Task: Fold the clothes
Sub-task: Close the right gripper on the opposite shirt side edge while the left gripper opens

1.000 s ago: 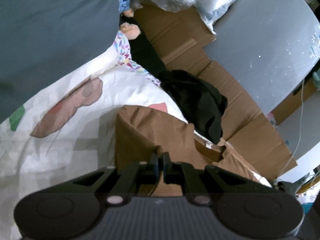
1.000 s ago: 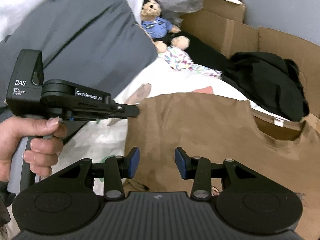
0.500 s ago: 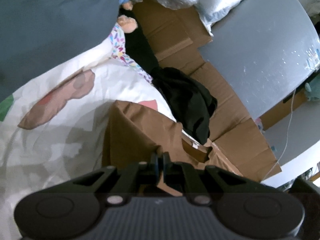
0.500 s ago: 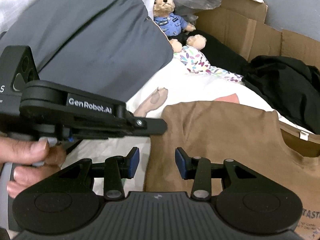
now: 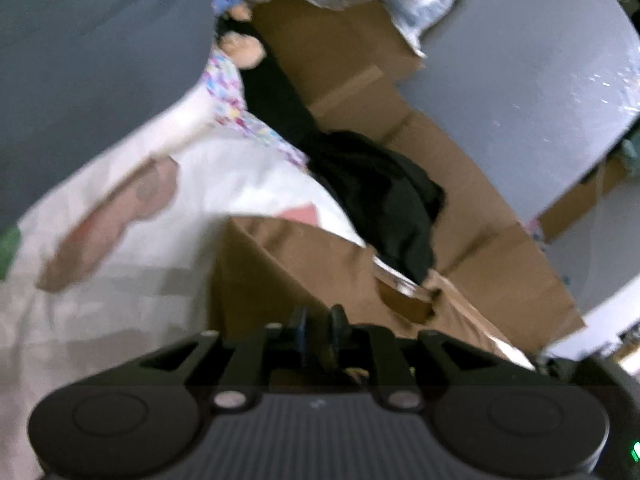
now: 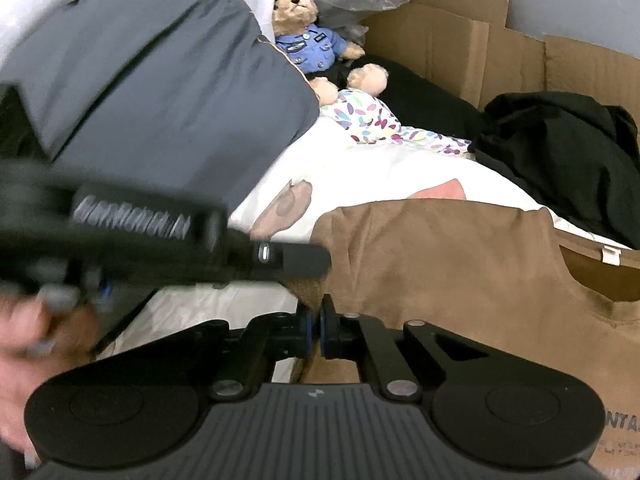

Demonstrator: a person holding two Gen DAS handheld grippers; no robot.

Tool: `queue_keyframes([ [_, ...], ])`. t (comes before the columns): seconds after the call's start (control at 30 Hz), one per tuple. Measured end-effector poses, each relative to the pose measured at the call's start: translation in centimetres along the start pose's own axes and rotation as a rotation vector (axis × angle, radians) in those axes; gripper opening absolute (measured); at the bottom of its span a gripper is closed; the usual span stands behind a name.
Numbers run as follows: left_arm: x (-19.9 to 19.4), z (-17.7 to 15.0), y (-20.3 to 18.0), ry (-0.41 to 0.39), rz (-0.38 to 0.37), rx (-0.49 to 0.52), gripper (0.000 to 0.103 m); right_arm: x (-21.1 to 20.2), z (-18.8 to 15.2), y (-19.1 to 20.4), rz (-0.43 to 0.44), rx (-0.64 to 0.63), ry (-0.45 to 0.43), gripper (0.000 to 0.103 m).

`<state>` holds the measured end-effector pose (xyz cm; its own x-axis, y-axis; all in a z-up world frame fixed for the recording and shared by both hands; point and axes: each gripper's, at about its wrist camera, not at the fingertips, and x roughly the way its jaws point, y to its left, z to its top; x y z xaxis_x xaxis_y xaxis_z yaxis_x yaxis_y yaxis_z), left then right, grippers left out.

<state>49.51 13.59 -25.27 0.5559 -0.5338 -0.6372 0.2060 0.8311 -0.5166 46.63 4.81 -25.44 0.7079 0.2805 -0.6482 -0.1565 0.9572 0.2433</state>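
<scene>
The right gripper (image 6: 317, 326) has just pinched shut on the near-left edge of the brown cotton T-shirt (image 6: 460, 264). The left gripper (image 5: 318, 330), jaws just parting, hovers above that shirt. Its left side lies folded on the white patterned bedsheet (image 6: 360, 176); further folds remain.

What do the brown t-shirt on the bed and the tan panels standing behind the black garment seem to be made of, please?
The brown t-shirt looks like soft matte knit fabric, probably cotton: it drapes and creases. The tan panels look like corrugated cardboard, dull and stiff, with straight fold lines. The black garment is crumpled cloth.
</scene>
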Motion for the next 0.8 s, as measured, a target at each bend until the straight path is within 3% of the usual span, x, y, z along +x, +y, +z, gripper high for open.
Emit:
queue_keyframes([
  [0.1, 1.2, 0.9, 0.7, -0.014, 0.052, -0.013, 0.017, 0.0, -0.2, -0.5, 0.011, -0.007, 0.004, 0.003],
  [0.23, 3.1, 2.1, 1.0, -0.018, 0.111, 0.011, 0.034, 0.3, -0.2, -1.3, 0.035, -0.017, 0.013, 0.003],
  [0.33, 5.0, 3.3, 0.9, -0.012, 0.165, 0.044, 0.038, 0.4, -0.1, -2.0, 0.052, -0.019, 0.019, 0.003],
  [0.8, 9.8, 6.2, 0.4, 0.072, 0.277, 0.091, 0.036, -0.1, 0.4, -5.3, 0.088, -0.003, 0.012, 0.003],
])
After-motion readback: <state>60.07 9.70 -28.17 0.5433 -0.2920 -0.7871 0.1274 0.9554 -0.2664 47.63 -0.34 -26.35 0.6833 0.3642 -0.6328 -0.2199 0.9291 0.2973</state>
